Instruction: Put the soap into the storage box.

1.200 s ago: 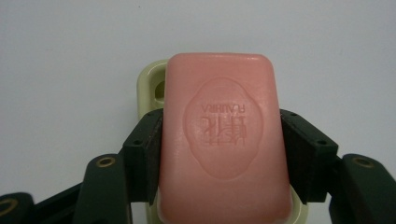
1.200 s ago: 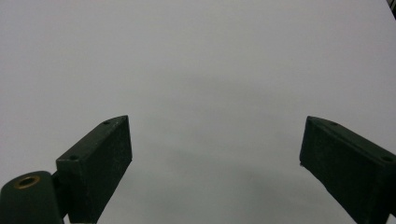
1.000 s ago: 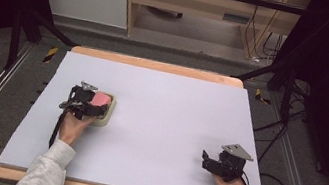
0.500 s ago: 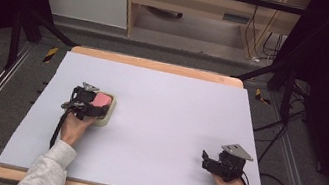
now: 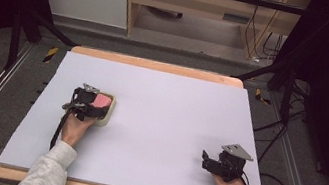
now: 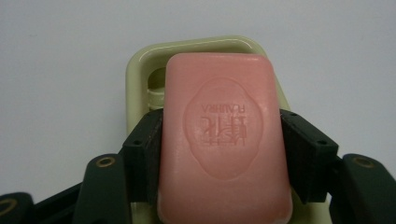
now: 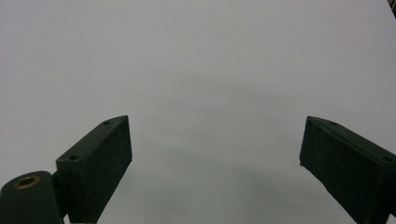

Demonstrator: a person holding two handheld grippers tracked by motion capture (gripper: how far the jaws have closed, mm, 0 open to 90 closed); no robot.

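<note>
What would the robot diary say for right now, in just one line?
left tongs: shut on pink soap | soap: over the pale green soap dish | right tongs: open, nothing between them | surface: white table

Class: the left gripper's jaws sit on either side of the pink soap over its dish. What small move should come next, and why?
Probably a short straight lift. The left gripper is clamped on the pink soap, which lies in the pale dish; the right gripper rests open, far off.
</note>
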